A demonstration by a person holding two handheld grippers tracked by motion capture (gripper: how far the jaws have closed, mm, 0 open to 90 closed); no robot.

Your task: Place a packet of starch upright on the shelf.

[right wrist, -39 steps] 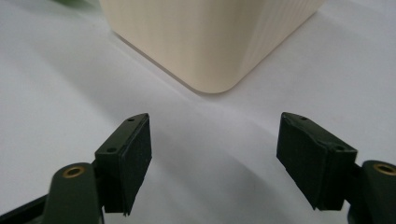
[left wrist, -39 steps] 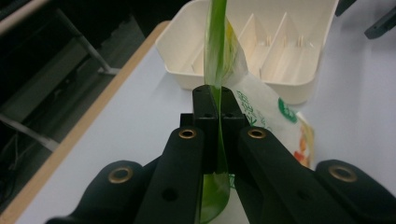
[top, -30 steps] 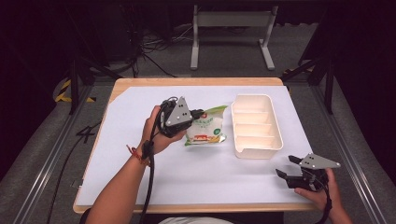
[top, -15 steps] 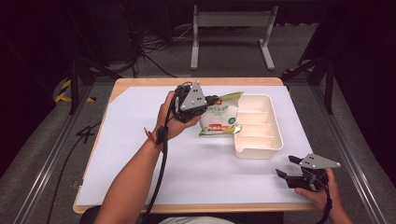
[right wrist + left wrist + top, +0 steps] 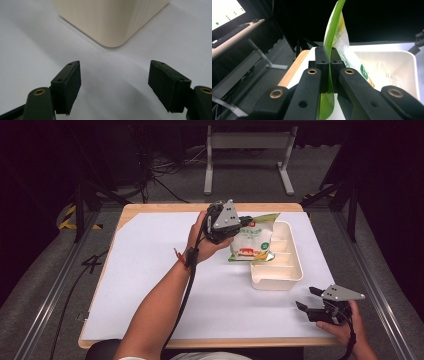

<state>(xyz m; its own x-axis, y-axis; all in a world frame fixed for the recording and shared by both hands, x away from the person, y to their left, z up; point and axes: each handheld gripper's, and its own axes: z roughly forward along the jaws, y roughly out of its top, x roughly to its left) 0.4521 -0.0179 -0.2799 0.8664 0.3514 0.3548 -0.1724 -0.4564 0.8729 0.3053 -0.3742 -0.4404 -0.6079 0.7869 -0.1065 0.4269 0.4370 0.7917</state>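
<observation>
A white and green snack bag [image 5: 251, 241] hangs in the air over the left rim of the cream tray [image 5: 280, 276]. My left gripper [image 5: 243, 221] is shut on the bag's green top edge. In the left gripper view the two black jaws pinch the green bag [image 5: 334, 32] flat between them, with the cream tray [image 5: 402, 60] behind it. My right gripper [image 5: 303, 300] rests open near the table's front right corner, nothing between its fingers. In the right gripper view, the right gripper [image 5: 113, 80] faces a rounded corner of the tray [image 5: 110, 22] a short way ahead.
The tray has several compartments and lies on a white sheet [image 5: 150, 270] covering the wooden table [image 5: 165, 207]. A metal stand [image 5: 247, 155] and cables are on the dark floor beyond the table. A desk with a monitor [image 5: 224, 12] appears in the left gripper view.
My left gripper has carried the bag up and to the right, from the table beside the tray to over the tray's left rim. The right gripper has stayed in place.
</observation>
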